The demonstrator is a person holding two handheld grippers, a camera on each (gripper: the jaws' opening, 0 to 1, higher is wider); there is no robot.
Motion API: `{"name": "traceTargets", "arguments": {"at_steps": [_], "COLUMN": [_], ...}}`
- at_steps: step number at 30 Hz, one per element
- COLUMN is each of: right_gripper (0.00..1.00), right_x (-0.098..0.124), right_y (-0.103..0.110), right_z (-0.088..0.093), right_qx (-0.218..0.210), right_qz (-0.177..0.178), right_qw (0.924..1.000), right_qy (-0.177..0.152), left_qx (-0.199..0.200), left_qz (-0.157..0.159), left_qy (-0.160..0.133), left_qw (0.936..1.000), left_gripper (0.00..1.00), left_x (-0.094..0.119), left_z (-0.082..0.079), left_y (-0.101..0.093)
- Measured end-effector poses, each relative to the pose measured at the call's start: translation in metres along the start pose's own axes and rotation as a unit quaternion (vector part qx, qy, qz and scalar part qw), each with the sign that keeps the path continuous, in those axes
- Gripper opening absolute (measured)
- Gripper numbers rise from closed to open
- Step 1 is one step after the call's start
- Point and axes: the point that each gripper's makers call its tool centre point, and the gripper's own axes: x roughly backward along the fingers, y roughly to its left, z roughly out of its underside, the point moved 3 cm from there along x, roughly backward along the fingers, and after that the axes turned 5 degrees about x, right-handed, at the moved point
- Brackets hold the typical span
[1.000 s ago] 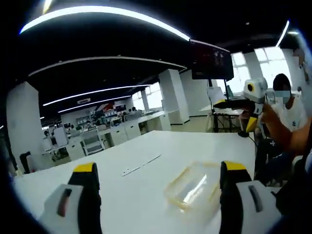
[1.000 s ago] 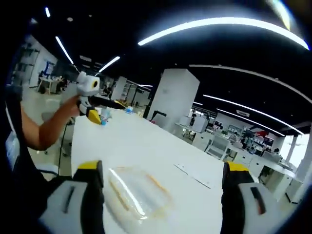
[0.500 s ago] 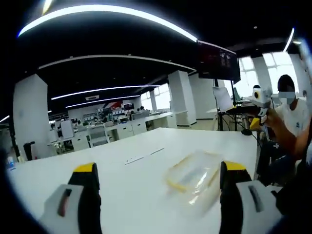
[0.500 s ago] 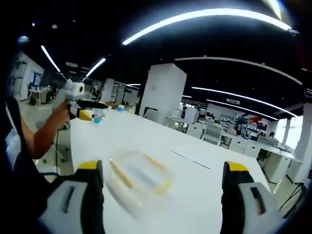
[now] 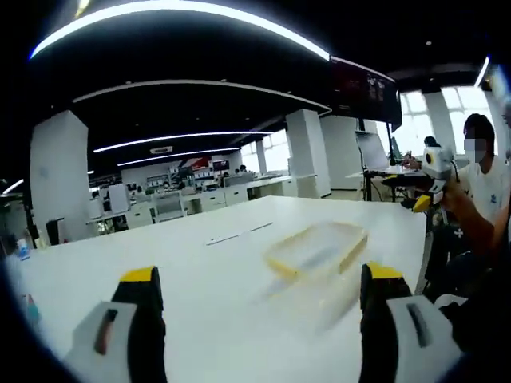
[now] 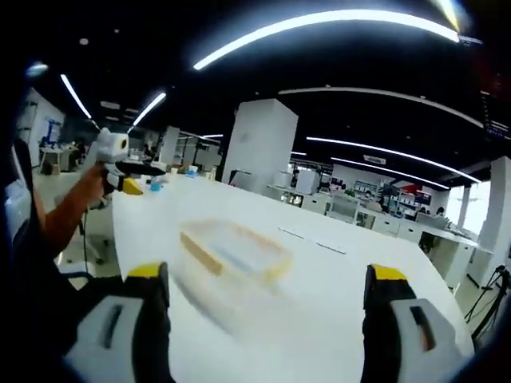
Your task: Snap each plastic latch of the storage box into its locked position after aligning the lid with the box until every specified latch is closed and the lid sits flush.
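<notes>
Two hand-held grippers are seen: left hand-held gripper [image 5: 259, 319] and right hand-held gripper [image 6: 267, 319], jaws held wide apart, nothing clamped. One clear rectangular plastic storage box [image 5: 317, 251] with yellow rim is motion-blurred on the white bench [image 5: 160, 271], between the jaws, farther up-frame than 0.5 s ago. One person [image 5: 481, 191] is seated beyond.

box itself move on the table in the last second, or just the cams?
Cannot tell. The storage box sits higher in the left gripper view, but the pillar and table shifted too, so the camera moved.
</notes>
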Motion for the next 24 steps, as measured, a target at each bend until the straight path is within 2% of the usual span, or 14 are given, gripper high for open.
{"name": "traceTargets", "arguments": {"at_steps": [4,7,10,17,20,24], "right_gripper": [1.0,1.0,1.0,0.99,0.97,0.98], "right_x": [0.001,0.001,0.001,-0.01,-0.02,-0.02], "right_y": [0.003,0.002,0.002,-0.011,-0.018,-0.014], "right_z": [0.006,0.014,0.018,0.039,0.055,0.057], "right_qx": [-0.005,-0.014,-0.016,-0.024,-0.053,-0.059], "right_qz": [-0.011,-0.004,-0.002,0.014,0.009,0.006], "right_qw": [0.9999,0.9999,0.9999,0.9995,0.9985,0.9982], "right_qy": [0.0,-0.004,-0.005,-0.015,-0.008,-0.011], "left_qx": [0.005,0.024,0.029,0.032,0.04,0.05], "left_qz": [0.004,0.018,0.017,0.005,-0.002,-0.003], "left_qy": [0.002,0.008,0.012,0.005,0.002,0.006], "left_qw": [1.0,0.9995,0.9994,0.9995,0.9992,0.9987], "left_gripper": [1.0,1.0,1.0,1.0,0.99,0.97], "left_x": [-0.002,-0.007,-0.009,-0.012,-0.016,-0.014], "left_z": [0.01,0.023,0.028,0.03,0.037,0.046], "left_y": [-0.002,-0.005,-0.003,0.013,0.022,0.024]}}
